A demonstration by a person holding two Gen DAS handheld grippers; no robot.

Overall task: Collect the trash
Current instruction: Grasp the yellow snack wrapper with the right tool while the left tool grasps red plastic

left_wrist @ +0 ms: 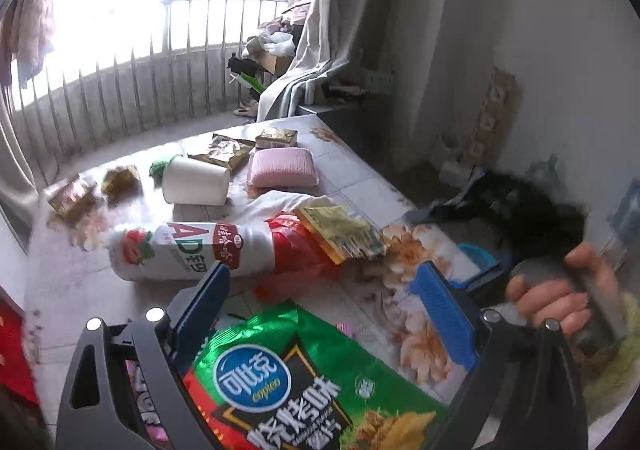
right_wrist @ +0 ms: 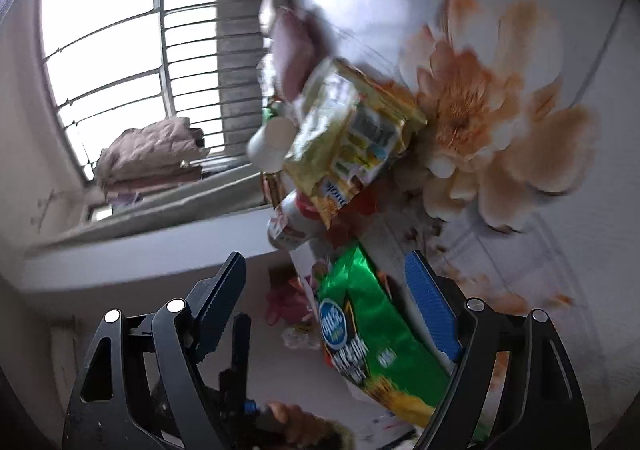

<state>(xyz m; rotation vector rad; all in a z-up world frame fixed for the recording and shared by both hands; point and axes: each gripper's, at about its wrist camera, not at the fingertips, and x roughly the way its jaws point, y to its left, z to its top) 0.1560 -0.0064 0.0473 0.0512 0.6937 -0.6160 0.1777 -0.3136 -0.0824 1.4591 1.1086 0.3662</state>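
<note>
A green snack bag point(left_wrist: 304, 378) lies flat on the flowered table point(left_wrist: 424, 246), right under my left gripper point(left_wrist: 324, 290). That gripper is open, its blue pads standing wide on either side of the bag without pressing it. Beyond lie a white drink bottle point(left_wrist: 180, 250) on its side, a red bag point(left_wrist: 296, 242) and a yellow packet point(left_wrist: 344, 234). The right wrist view is tilted and blurred. My right gripper point(right_wrist: 326, 290) is open there; the green snack bag point(right_wrist: 372, 334) sits between its fingers, near the right pad point(right_wrist: 430, 314). The yellow packet point(right_wrist: 352, 130) and the bottle point(right_wrist: 292, 222) lie further off.
A paper roll point(left_wrist: 196, 182), a pink sponge point(left_wrist: 282, 168) and several gold wrappers point(left_wrist: 224, 152) lie further back on the table. A hand point(left_wrist: 556, 294) grips the other gripper's handle at the right. A railed balcony point(left_wrist: 140, 62), a curtain point(left_wrist: 316, 50) and a dark heap point(left_wrist: 520, 206) lie beyond the table.
</note>
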